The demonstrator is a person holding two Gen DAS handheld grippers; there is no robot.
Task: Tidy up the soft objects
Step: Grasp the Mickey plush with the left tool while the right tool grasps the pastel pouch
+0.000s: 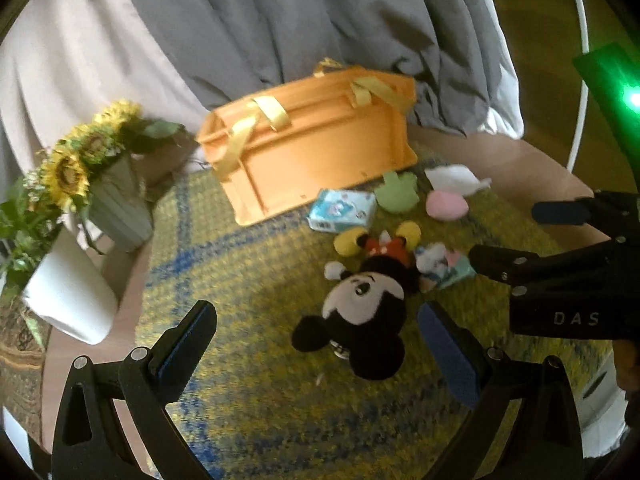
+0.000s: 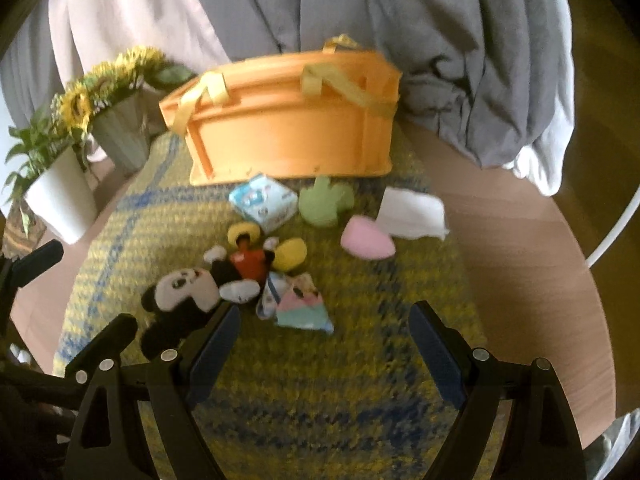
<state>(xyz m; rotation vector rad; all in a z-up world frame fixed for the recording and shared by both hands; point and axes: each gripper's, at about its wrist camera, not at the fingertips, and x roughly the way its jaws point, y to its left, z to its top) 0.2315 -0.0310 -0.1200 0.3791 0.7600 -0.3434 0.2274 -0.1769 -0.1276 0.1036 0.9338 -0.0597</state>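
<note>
A round wooden worktop [image 2: 520, 240] is shown, covered in part by a coarse woven yellow-and-blue mat [image 2: 320, 380]. At the mat's far edge an orange rigid basket [image 2: 288, 136] with yellow ribbon handles is seen, just in front of grey drapery.

The soft objects are scattered on the mat before the basket: a black mouse plush [image 1: 360, 304] with red shorts and yellow shoes, a blue tissue pack [image 1: 344, 210], a green cactus-shaped cushion [image 1: 398, 194], a pink rounded pad [image 1: 446, 205], a folded white cloth [image 1: 456, 178] and a pastel printed pouch [image 2: 304, 308].

The left gripper [image 1: 320, 344] is held wide open and empty, the plush head lying between its blue-padded fingers. The right gripper [image 2: 324, 356] is likewise spread wide and empty, above bare mat just short of the pouch.

The step in hand is judged to be the first pick, probably of the plush. A grasp across the firm head or torso is advised, since limp limbs would slip. The fingers should be lowered close to the mat before closing, and the pile fabric compressed fully. Neighbouring small items, touching the plush's feet, are best left undisturbed.
</note>
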